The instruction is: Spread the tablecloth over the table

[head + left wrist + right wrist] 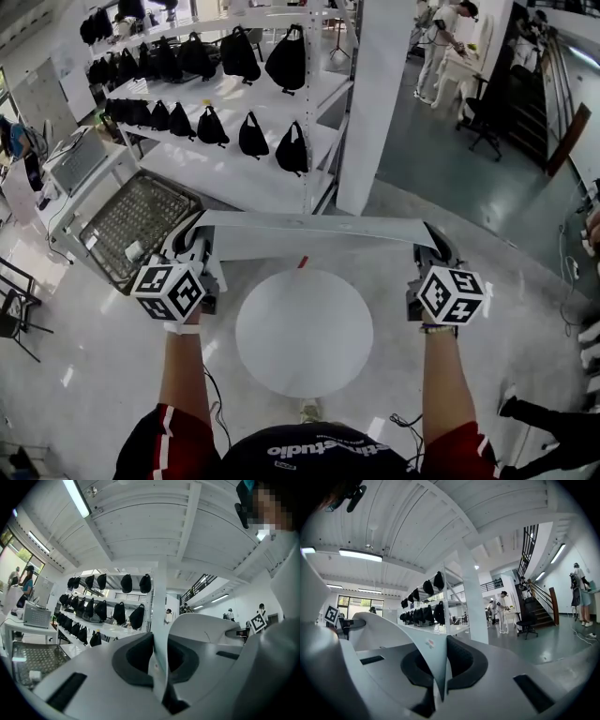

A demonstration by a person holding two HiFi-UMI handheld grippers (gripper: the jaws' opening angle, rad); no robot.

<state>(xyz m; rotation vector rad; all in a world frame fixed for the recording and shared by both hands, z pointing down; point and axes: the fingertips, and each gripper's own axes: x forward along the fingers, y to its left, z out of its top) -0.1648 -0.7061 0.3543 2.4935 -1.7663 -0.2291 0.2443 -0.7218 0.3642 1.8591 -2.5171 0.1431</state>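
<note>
A pale grey tablecloth (314, 230) hangs stretched as a taut band between my two grippers, above the far edge of a round white table (303, 333). My left gripper (194, 246) is shut on the cloth's left end and my right gripper (431, 248) on its right end. In the left gripper view the jaws (159, 660) pinch a thin fold of tablecloth (158, 616) that rises straight up, then curves off to the right. In the right gripper view the jaws (439, 670) clamp the tablecloth (389, 630), which sweeps away to the left.
White shelving (234, 173) hung with black bags (286, 61) stands just beyond the table. A wire-mesh cart (136, 225) is at the left and a white pillar (384, 103) behind. A black chair (483, 127) and a person (436, 47) are far right.
</note>
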